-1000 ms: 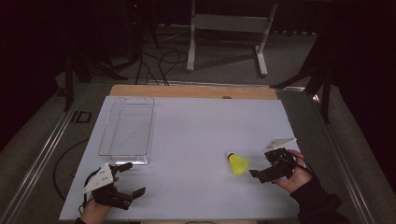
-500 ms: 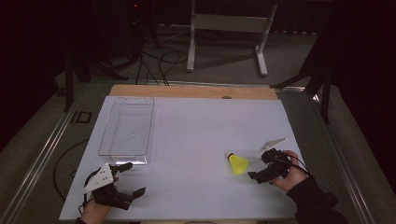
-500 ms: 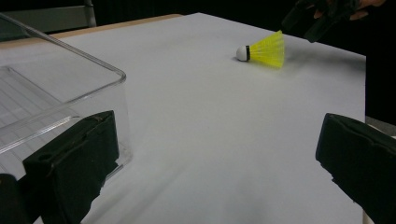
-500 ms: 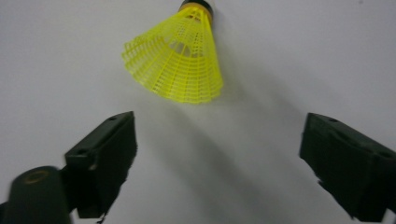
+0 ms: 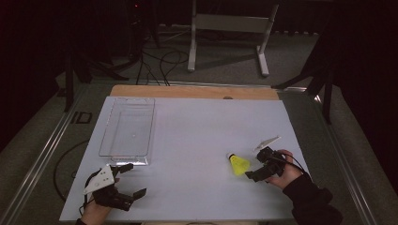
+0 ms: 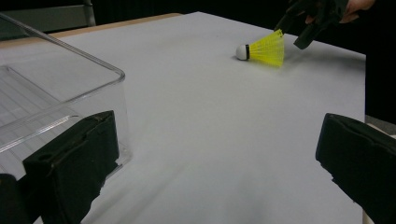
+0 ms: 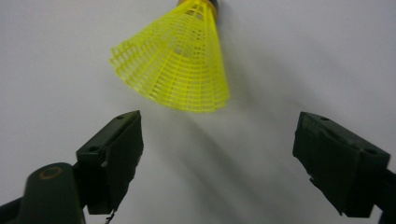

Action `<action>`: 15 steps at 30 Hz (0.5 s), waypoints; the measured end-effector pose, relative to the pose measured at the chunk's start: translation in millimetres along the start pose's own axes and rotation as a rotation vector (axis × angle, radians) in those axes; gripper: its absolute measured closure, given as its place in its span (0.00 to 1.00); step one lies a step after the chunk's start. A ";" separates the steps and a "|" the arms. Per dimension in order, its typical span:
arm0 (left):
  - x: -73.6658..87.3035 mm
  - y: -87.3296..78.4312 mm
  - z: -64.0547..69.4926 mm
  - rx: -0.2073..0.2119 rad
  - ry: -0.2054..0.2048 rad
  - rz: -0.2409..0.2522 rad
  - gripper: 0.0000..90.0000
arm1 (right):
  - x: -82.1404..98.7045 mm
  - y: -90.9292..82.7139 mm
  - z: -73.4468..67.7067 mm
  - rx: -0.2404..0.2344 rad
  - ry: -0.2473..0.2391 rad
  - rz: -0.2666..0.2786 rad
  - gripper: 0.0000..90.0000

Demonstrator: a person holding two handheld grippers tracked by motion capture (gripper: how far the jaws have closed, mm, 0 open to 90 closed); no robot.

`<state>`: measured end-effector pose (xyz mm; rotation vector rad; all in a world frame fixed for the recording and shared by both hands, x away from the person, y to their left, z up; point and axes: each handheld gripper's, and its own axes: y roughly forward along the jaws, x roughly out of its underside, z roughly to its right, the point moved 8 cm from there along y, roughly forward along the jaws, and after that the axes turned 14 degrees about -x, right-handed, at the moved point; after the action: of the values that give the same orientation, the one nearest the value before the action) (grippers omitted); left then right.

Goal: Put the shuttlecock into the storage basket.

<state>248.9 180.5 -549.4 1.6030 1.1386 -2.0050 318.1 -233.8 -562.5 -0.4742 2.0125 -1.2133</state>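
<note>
High view: left gripper (image 5: 126,180) rests at the table's near left corner, jaws spread and empty, by the clear tray (image 5: 126,132). Right gripper (image 5: 257,169), near the right edge, has its jaws apart, just been narrowing, nothing between them. Yellow shuttlecock (image 5: 238,164) lies just ahead, skirt toward it, cork pointing away; the right hand is nearer

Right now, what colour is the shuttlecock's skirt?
Bright yellow mesh; the shuttlecock shows best in the right gripper view.
</note>
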 end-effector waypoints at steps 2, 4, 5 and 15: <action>0.2 -0.1 -0.1 0.001 0.003 -0.002 0.00 | -1.7 2.0 0.4 -0.009 -0.002 -0.003 0.19; 0.2 0.0 -0.1 0.001 0.003 -0.002 0.00 | -2.8 3.8 1.1 -0.009 -0.004 -0.012 0.19; 0.2 0.0 0.0 0.001 0.002 -0.001 0.00 | -3.5 4.8 1.6 -0.017 0.000 -0.012 0.22; 0.4 0.0 -0.2 0.002 0.003 -0.003 0.00 | -9.6 12.1 5.7 -0.006 0.016 -0.035 0.41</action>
<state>248.9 180.7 -549.7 1.6065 1.1414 -2.0066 329.5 -225.3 -570.9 -0.5063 2.0291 -1.2365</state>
